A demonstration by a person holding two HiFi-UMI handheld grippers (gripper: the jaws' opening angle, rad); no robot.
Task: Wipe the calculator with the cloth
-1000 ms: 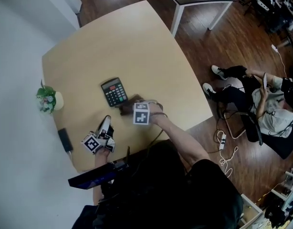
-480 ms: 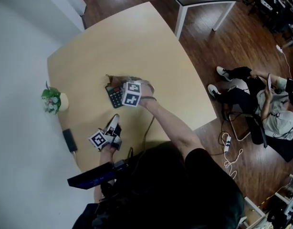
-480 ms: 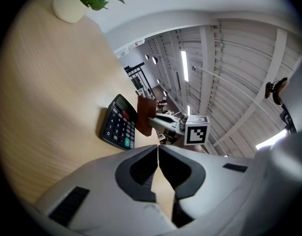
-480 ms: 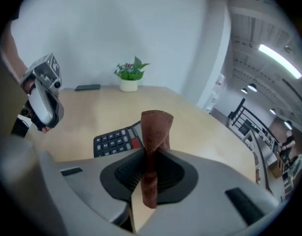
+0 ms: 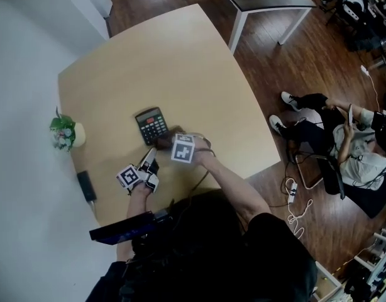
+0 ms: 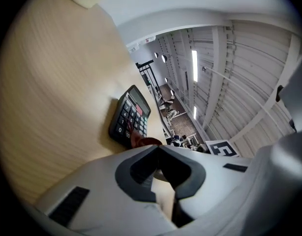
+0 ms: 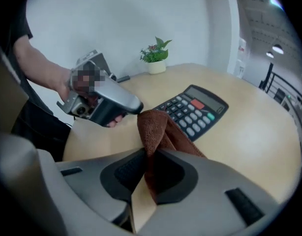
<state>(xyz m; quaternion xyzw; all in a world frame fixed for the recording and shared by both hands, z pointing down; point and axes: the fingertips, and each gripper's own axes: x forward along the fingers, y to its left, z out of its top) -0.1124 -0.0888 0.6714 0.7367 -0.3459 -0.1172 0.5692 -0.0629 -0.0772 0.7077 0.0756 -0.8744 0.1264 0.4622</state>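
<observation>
Head view: calculator (image 5: 152, 125) lies flat on the wooden table (image 5: 168, 55), keys up, toward the near side. Right gripper (image 7: 150, 175) pinches the brown cloth (image 7: 158, 129) between its jaws. The cloth bunches up past the tips at the calculator's near corner; contact unclear. Left gripper (image 6: 158, 167) has its jaws pressed together with nothing between them. It points at the calculator's near end, close to the cloth. Small potted plant (image 5: 64, 132) stands at the table's left edge, with a dark flat object (image 5: 86, 185) near the front-left edge. Seated person (image 5: 356, 146) is far right on the floor side.
</observation>
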